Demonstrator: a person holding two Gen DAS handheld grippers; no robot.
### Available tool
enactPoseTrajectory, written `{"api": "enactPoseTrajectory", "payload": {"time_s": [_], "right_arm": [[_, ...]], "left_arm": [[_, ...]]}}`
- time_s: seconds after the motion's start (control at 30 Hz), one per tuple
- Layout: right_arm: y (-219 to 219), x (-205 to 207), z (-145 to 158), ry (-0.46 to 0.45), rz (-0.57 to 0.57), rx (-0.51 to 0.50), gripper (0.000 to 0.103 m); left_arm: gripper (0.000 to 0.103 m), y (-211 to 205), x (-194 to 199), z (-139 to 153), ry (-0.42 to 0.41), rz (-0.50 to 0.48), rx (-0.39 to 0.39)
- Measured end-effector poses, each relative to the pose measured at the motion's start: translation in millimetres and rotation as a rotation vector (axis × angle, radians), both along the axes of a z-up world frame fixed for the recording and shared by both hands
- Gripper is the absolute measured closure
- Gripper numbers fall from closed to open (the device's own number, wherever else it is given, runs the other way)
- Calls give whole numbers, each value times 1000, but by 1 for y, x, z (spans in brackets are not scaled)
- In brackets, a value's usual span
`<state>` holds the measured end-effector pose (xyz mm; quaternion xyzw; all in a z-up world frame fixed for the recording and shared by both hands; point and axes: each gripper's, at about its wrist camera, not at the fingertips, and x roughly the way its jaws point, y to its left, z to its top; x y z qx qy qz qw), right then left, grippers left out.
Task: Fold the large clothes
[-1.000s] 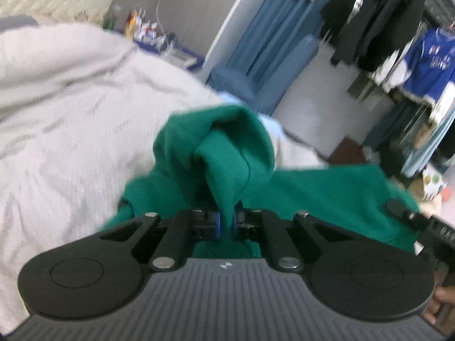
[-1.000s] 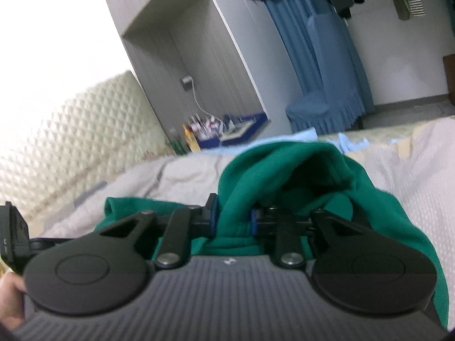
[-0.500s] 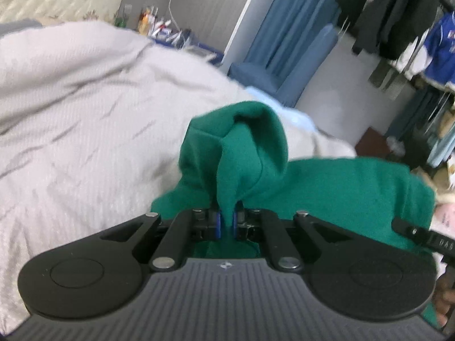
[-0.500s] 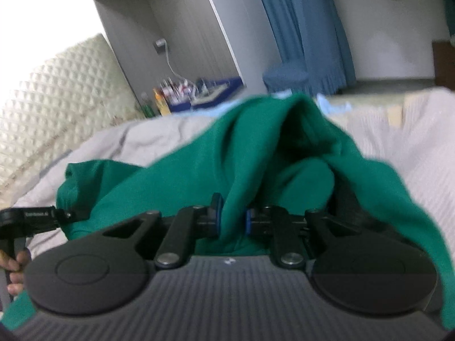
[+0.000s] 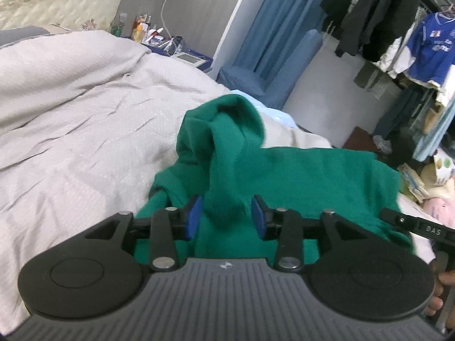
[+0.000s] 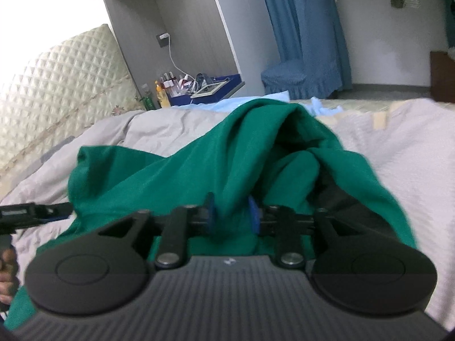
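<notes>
Only left view shows clothes rack (image 5: 398, 28); both grippers' jaws just opening, green garment (image 5: 284, 176) between.

On the black bar of my other claw (image 5: 426, 228), which pokes in at the right edge of my left camera's view, I read the white letters "DAS". The blue football shirt (image 5: 429, 51) hanging at the upper right carries white lettering across its chest, but it is too small and blurred for me to make out. In my right camera's view I can read nothing.
</notes>
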<state>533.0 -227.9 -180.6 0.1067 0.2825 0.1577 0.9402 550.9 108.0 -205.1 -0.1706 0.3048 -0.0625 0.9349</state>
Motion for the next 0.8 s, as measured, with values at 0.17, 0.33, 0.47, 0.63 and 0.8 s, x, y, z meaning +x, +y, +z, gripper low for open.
{"api": "enactPoseTrajectory", "payload": {"time_s": [0.17,0.33,0.47,0.63,0.8], "right_arm": [[-5,-47,19,-8,-17,-76,53],[-25,-101,35,6,-48,-44,54],[-38,-139,38,54,-84,-66,54],[-55,-158,31,200,-157,-46,53],[-77,-156,21,291,-244,43,39]], "left_arm": [[58,-4,-64,23,-32,16,11],[58,-12,-118,28,-17,13,11],[58,-20,-160,32,1,17,0],[58,-18,-202,32,44,46,-9],[55,-2,-219,29,87,138,-68]]}}
